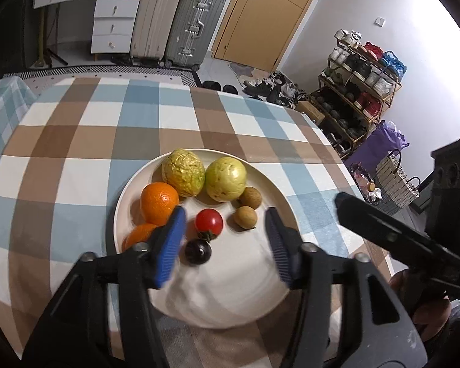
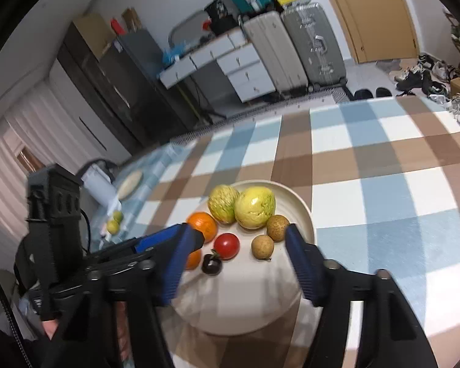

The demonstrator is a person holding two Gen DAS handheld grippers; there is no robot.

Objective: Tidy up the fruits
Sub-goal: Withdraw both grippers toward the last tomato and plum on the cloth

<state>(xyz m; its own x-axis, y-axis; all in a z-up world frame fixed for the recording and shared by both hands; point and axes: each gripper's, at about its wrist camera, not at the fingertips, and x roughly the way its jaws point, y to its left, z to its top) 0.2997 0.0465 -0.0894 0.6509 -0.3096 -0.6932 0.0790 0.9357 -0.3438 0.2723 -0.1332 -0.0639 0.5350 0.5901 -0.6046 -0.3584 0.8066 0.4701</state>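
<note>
A round cream plate (image 1: pixel 279 190) sits on a table covered by a blue, brown and white checked cloth (image 1: pixel 86 141), and all the fruit lies on it, gathered toward the plate's far and left parts in the left wrist view. At the back stand two large yellow-green fruits side by side and touching — the wrinkled one (image 1: pixel 183 172) to the left, the smoother one (image 1: pixel 226 178) to the right. Left of centre are two oranges, the full one (image 1: pixel 159 203) above and a second (image 1: pixel 139 235) partly hidden behind the left gripper's blue pad. Near the middle lies a red cherry tomato (image 1: pixel 209 220), and just below it, close enough that I cannot tell whether they touch, a dark purple round fruit (image 1: pixel 197 252). To the right of the tomato are two small brown longans, one (image 1: pixel 251 197) higher and one (image 1: pixel 245 217) lower, just beside each other. The left gripper (image 1: pixel 225 245) hangs over the near half of the plate with its jaws parted and nothing between the pads except the view of the tomato and dark fruit beneath. In the right wrist view the right gripper (image 2: pixel 239 260) is likewise spread wide and empty above the same plate (image 2: pixel 303 205), its blue fingers (image 2: pixel 305 263) framing the tomato (image 2: pixel 226 246) and the lower longan (image 2: pixel 262 246). The left gripper's body shows at that frame's left edge.
</note>
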